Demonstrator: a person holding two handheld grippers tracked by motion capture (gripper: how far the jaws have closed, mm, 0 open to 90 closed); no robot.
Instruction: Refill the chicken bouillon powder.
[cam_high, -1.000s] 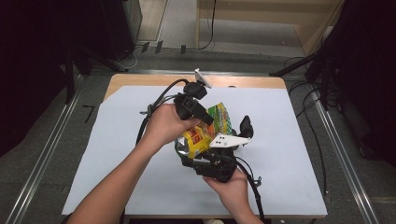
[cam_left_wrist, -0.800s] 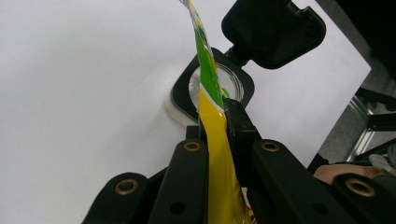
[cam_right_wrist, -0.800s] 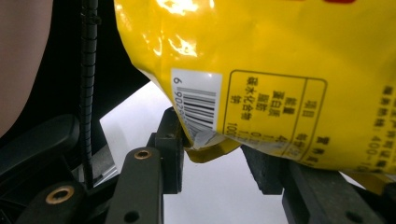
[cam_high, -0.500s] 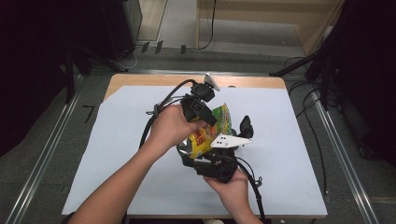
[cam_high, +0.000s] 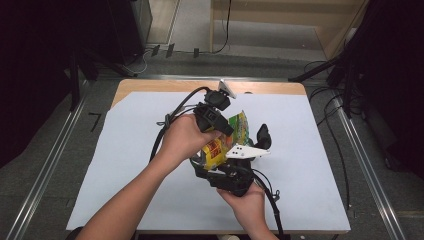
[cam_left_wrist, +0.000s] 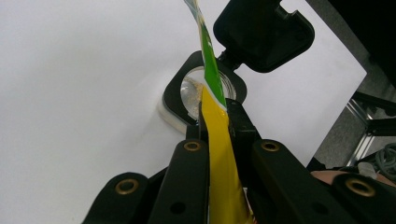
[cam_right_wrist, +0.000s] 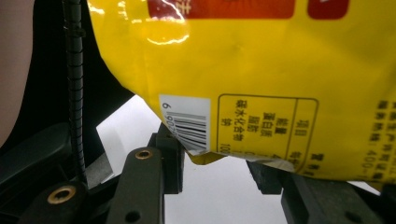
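A: What's on the table?

B: A white sheet covers it. Above its middle, both hands hold a yellow and green snack bag off the surface.

A: And the grippers?

B: The left gripper is clamped tight on the bag's thin edge. The right gripper stands partly apart, the bag's lower corner between its jaws; whether they press it I cannot tell.

The packet is glossy yellow-and-green plastic film, creased and catching glare. The claws are matt black plastic with brass-coloured rivets. A smooth matt white sheet covers the wooden bench.
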